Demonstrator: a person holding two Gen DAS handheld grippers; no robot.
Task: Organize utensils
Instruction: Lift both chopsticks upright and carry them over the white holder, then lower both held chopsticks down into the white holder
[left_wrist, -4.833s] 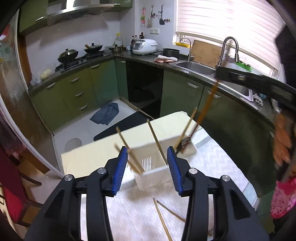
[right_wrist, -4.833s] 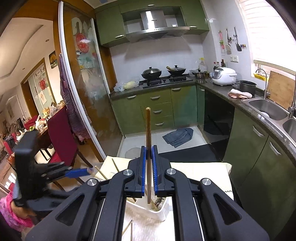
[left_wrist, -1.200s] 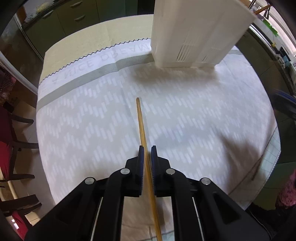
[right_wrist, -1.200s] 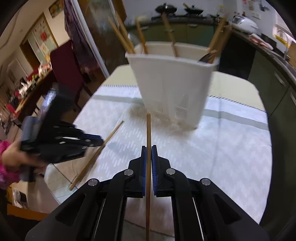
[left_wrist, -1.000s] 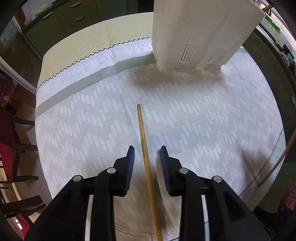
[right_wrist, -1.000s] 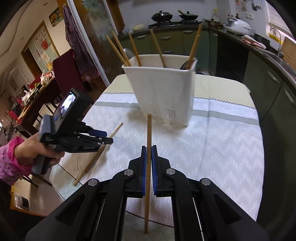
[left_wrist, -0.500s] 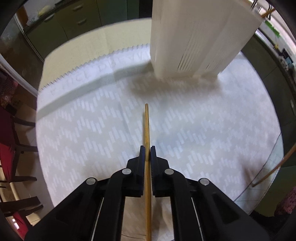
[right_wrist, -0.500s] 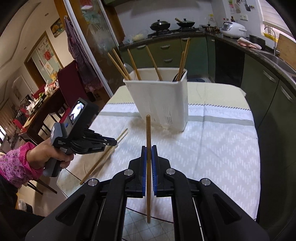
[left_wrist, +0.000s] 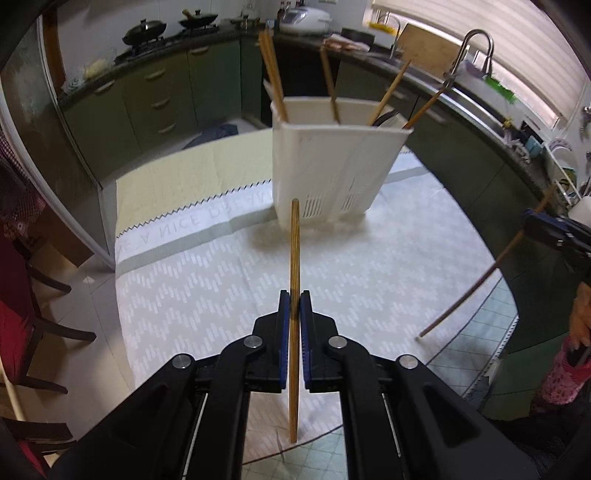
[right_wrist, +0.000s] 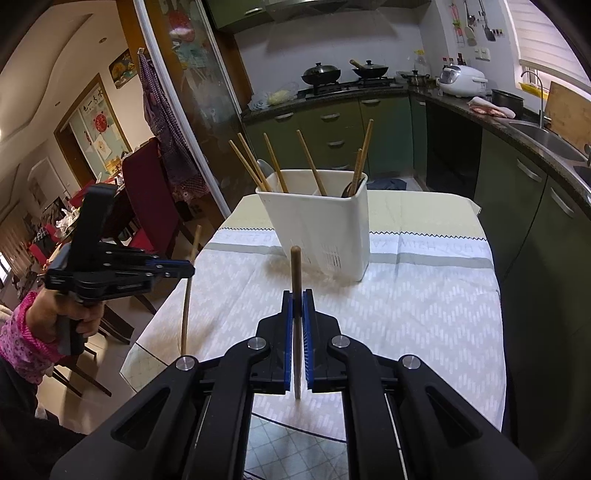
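The left gripper (left_wrist: 291, 314) is clamped on a chopstick (left_wrist: 294, 280), now lifted off the tablecloth (left_wrist: 192, 295) where it lay a second ago. The right gripper (right_wrist: 298, 306) pinches another chopstick (right_wrist: 295, 269). Both point toward the white holder (right_wrist: 325, 229); either long stick could catch its rim or swivel between the pads.

Left tool (left_wrist: 291, 306) now clamped on a chopstick (left_wrist: 294, 258); a second ago its jaws were apart with that stick lying flat on the counter (left_wrist: 406, 258) cloth. Stick is lifted clear now, tip pointing to 12 o'clock toward the white holder (left_wrist: 332, 166). Left view has tilted up: holder rim and kitchen now visible. Right tool (right_wrist: 297, 306) with its stick (right_wrist: 295, 266) sits higher; the holder looks farther off. No loose stick left on the cloth.
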